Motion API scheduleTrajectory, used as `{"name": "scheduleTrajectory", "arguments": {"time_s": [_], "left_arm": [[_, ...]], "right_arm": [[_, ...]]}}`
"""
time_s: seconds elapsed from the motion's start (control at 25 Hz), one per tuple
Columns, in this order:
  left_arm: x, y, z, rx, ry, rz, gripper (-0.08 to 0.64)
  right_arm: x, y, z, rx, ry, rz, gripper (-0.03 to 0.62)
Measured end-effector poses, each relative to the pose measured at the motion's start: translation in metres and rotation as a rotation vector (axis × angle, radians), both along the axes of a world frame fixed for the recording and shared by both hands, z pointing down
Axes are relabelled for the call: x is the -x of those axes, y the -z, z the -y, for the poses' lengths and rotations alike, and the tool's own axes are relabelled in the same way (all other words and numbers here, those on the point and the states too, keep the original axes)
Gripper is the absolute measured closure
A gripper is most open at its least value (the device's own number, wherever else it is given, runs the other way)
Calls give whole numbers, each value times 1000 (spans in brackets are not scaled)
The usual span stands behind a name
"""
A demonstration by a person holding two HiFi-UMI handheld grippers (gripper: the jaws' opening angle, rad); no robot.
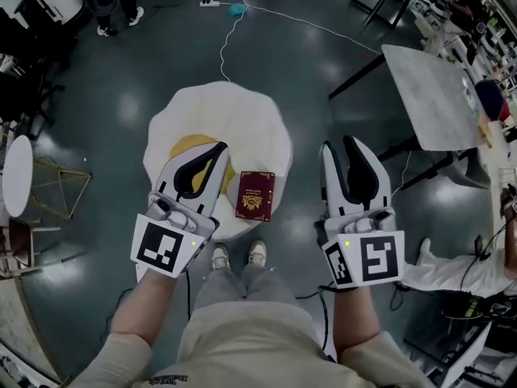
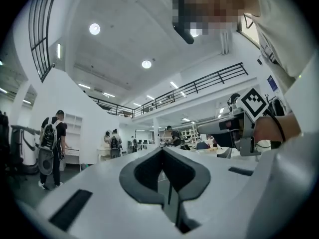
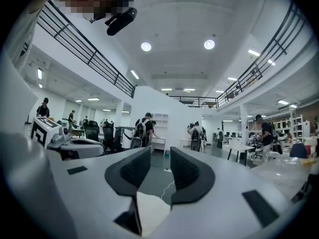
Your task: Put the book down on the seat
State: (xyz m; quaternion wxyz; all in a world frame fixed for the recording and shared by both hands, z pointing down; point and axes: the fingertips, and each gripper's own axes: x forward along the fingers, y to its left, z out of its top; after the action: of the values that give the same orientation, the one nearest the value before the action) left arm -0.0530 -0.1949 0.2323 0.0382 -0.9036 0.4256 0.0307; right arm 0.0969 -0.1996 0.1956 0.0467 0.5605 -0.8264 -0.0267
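Observation:
A dark red book (image 1: 255, 195) with a gold emblem lies flat on the front part of the white cushioned seat (image 1: 242, 111), free of both grippers. My left gripper (image 1: 216, 150) hovers over the seat just left of the book, its jaws shut with nothing in them; in the left gripper view its tips (image 2: 162, 151) meet. My right gripper (image 1: 339, 145) is held to the right of the seat, above the floor. Its jaws stand a little apart (image 3: 160, 156) and hold nothing. Both gripper views look out level across the hall, so neither shows the book.
A yellow cushion (image 1: 190, 145) lies on the seat under the left gripper. The person's feet (image 1: 238, 255) stand at the seat's front edge. A grey table (image 1: 432, 95) is at the right, a round white side table (image 1: 18, 176) and a gold wire stand (image 1: 60, 186) at the left. A cable (image 1: 234, 23) runs behind the seat.

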Motion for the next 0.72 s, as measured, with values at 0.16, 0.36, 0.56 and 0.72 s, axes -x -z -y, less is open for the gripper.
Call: {"name": "scheduleTrajectory", "arguments": {"time_s": [0.16, 0.36, 0.56, 0.72], "left_arm": [[16, 53, -16, -22, 24, -16, 555], [33, 96, -35, -74, 36, -26, 555], [46, 102, -49, -104, 69, -39, 555], [56, 81, -61, -20, 79, -61, 555]], "right_arm": [[14, 51, -19, -80, 47, 17, 494], [35, 85, -42, -155, 100, 22, 517], [59, 86, -59, -135, 192, 24, 577], [72, 75, -75, -111, 210, 107, 588]]}}
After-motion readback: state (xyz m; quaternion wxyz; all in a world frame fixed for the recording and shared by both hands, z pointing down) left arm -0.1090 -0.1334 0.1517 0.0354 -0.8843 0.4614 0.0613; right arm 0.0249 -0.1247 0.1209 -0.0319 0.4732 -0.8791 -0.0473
